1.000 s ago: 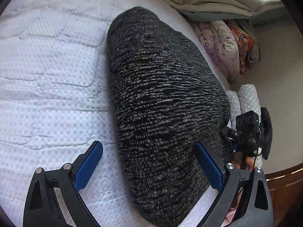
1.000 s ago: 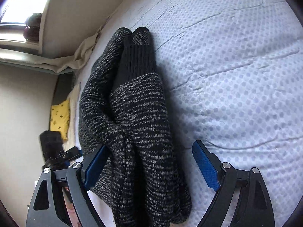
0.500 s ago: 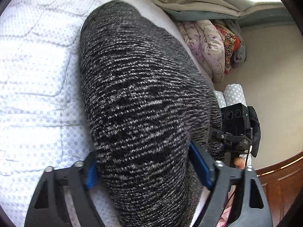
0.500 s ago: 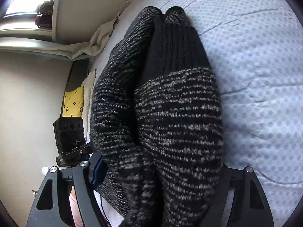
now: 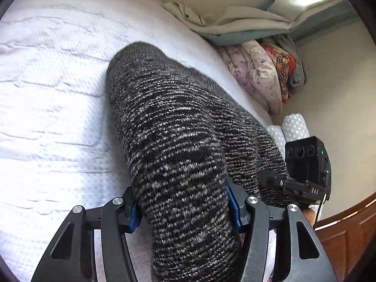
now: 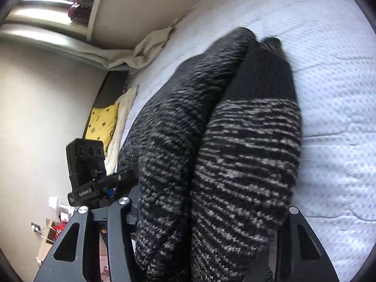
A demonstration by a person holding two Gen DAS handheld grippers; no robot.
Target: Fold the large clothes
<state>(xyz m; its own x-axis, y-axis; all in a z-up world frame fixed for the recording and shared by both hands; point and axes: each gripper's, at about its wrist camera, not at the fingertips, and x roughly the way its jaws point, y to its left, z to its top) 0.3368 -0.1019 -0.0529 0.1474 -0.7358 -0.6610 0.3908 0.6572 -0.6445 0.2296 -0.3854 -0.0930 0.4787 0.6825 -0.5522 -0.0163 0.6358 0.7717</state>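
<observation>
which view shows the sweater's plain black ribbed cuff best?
Right wrist. There the black ribbed cuff lies fully in view at the far end of the folded sweater, against the white bed cover. The left wrist view shows only marled knit clamped between that gripper's fingers; no cuff visible.

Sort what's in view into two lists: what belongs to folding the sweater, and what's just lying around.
Job: knit sweater, left gripper, right gripper, both clamped on it; white bed cover.

Lying about: floral quilt, yellow pillow, beige sheet.

White quilted bed [image 5: 51, 108] carries the marled black-grey sweater [image 5: 178, 141] and crumpled beige sheet [image 5: 188, 15]
</observation>
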